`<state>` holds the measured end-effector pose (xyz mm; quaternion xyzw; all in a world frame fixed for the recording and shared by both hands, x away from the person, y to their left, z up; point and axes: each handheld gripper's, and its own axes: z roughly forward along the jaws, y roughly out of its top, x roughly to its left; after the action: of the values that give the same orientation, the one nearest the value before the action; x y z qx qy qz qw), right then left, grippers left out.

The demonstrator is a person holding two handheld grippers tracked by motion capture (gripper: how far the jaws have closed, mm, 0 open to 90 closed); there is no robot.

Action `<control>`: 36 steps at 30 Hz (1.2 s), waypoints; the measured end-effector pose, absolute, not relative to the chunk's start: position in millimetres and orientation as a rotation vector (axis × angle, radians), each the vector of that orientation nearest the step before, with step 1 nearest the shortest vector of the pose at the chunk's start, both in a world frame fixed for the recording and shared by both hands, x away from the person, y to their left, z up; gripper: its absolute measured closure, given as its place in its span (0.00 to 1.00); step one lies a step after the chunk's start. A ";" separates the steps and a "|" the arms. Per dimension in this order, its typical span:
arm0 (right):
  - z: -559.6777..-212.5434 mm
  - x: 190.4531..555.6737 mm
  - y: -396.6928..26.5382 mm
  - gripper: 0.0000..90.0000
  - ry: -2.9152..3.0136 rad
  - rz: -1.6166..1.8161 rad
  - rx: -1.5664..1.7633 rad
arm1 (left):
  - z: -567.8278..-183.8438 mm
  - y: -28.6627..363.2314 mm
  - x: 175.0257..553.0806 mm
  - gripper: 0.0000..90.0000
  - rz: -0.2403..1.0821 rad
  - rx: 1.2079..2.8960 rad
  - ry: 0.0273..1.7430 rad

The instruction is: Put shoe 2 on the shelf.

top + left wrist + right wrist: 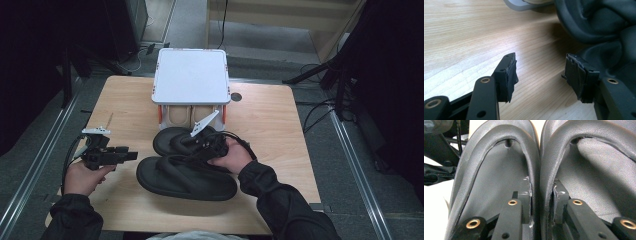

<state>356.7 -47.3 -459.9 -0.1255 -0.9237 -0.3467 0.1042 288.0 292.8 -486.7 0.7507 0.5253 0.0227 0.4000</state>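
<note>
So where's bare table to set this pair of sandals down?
Free: the table's right part, beside the white rack, and the left strip between rack and left gripper. Crowded: the middle, where the right gripper pinches both black sandals' straps.

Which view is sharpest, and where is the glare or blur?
High view: evenly lit, slightly soft, white rack top glares. Left gripper view: bright sheen on the table, black sandal blurred. Right gripper view: sharpest, straps crisp, background washed out.
</note>
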 end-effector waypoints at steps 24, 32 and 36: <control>-389.4 368.6 -32.5 0.83 -2.710 -1.041 -0.256 | -488.1 295.1 286.2 0.48 0.059 1.894 1.340; -358.9 372.6 -28.5 0.83 -2.717 -1.046 -0.237 | -488.4 295.2 286.2 0.47 0.057 1.892 1.342; -347.0 375.5 -28.7 0.83 -2.729 -1.065 -0.244 | -488.5 295.0 286.3 0.47 0.059 1.891 1.344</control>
<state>375.5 -28.7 -347.0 -0.0825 -0.9236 -0.3606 0.1009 286.3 295.0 -488.5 0.7471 0.5310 0.0232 0.3992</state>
